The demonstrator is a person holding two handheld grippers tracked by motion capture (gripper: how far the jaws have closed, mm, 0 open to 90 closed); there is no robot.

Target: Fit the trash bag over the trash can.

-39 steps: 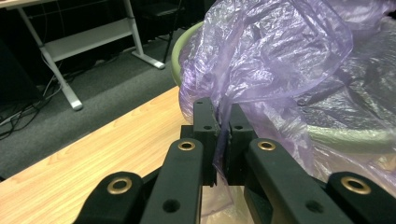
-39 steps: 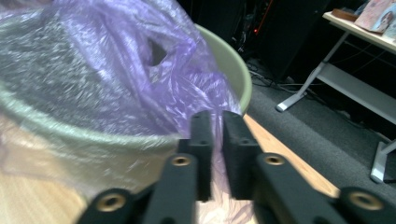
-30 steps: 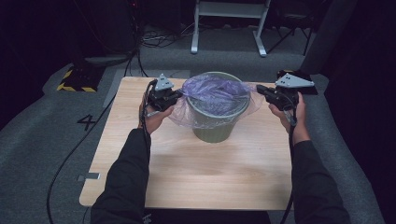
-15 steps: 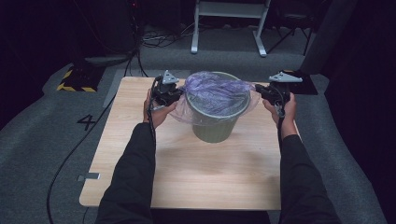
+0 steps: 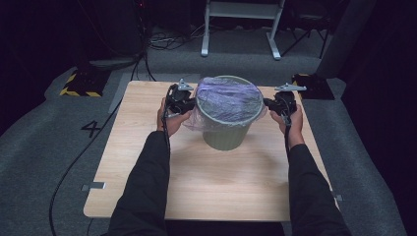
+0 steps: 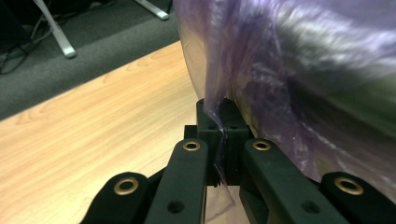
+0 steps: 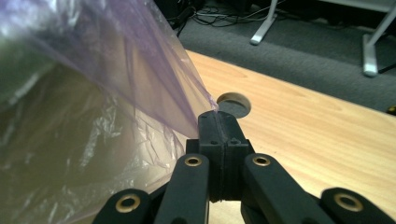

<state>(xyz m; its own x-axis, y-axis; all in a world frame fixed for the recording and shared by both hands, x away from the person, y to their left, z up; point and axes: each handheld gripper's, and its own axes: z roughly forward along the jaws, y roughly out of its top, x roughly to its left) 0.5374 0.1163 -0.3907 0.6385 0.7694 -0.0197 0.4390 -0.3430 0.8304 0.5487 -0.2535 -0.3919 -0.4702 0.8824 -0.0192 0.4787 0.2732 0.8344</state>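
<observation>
Film of the purple bag [image 5: 228, 98] is pinched by both my hand-held grippers, left [image 6: 223, 122] and right [image 7: 219, 128]; I should pull evenly down over the bin [image 5: 225, 135] rim.

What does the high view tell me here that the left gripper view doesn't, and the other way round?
High view: the whole green bin on the wooden table, the purple bag stretched over its rim, the right gripper at the far side, and both forearms.

Left gripper view: close up, the left gripper has its jaws shut on a pinched fold of the bag, film trailing below them.

Both: the bag over the bin wall, the left gripper beside it, and the table.
</observation>
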